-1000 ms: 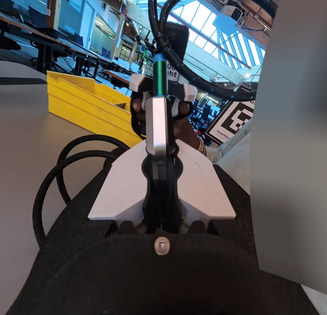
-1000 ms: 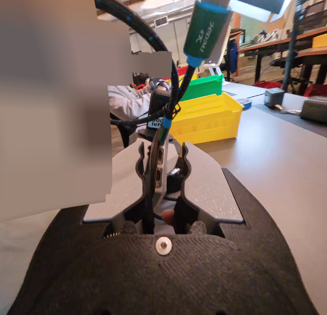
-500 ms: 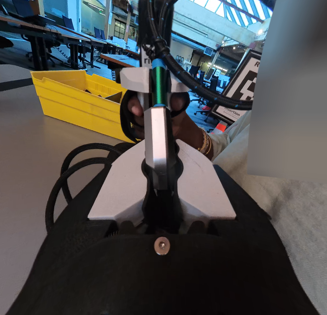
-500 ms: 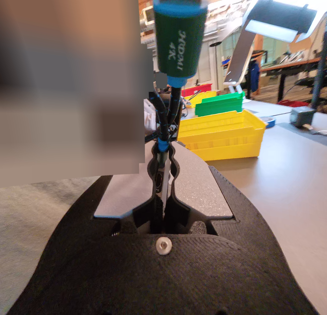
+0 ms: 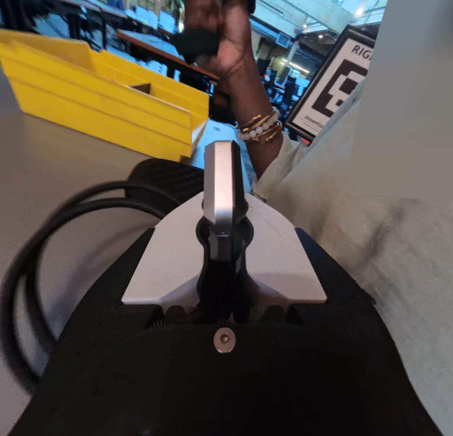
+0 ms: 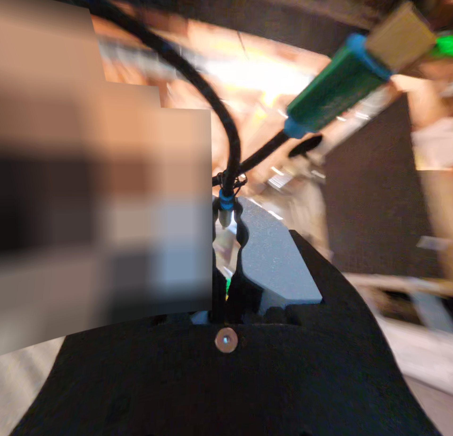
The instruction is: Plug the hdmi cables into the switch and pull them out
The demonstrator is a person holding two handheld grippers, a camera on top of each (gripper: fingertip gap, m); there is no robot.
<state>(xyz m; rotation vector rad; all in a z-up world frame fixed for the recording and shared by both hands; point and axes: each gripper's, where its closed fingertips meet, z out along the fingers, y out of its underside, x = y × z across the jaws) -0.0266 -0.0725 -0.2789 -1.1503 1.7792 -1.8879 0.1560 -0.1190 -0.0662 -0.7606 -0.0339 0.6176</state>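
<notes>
While the left gripper (image 5: 224,218) clamps the silver switch (image 5: 220,191) above the table (image 5: 61,154), the right gripper (image 6: 226,215) pinches an HDMI plug (image 6: 225,212), unplugged; cable's green plug (image 6: 333,90) dangles above.

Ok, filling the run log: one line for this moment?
left gripper: shut on switch | right gripper: shut on cable plug | cable plug: out of switch

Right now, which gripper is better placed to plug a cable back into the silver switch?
Right. The right gripper pinches a blue-collared cable plug, with a green-bodied plug dangling free. The left gripper is occupied clamping the silver metal switch.
</notes>
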